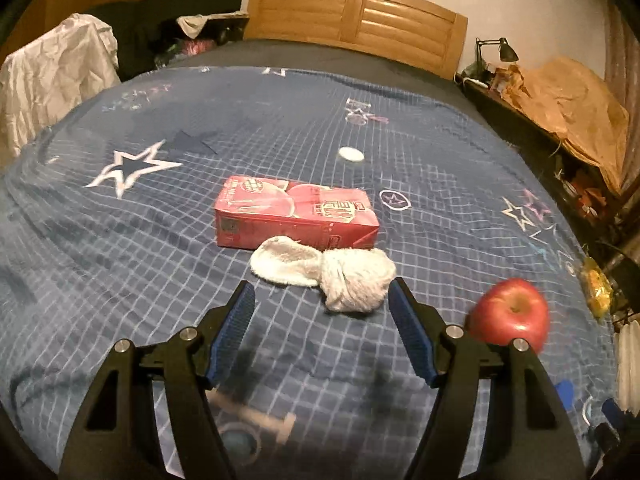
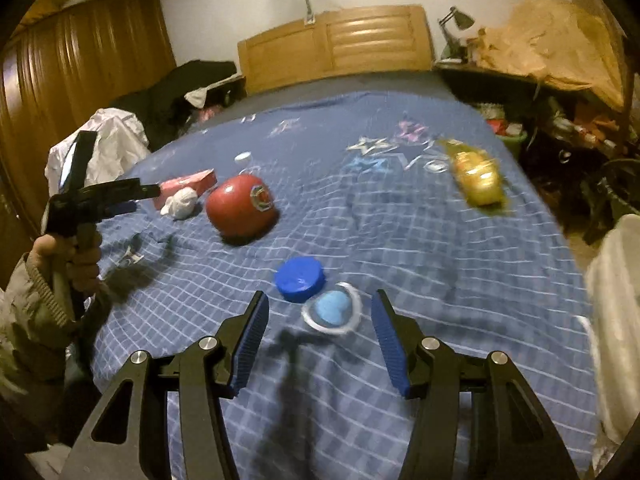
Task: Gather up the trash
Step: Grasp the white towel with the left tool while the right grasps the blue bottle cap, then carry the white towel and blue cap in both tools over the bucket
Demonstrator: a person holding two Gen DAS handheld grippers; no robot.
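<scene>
Apparently unreadable print covers the pink carton (image 1: 296,216); both hand-held grippers, left (image 1: 322,300) and right (image 2: 320,312), gape empty.

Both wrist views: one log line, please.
left tongs: open, nearing white sock | right tongs: open, nearing blue cap | held: nothing

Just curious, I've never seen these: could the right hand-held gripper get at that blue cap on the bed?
Probably yes: the right hand-held gripper is open, and the blue cap lies just ahead, uncovered.
</scene>
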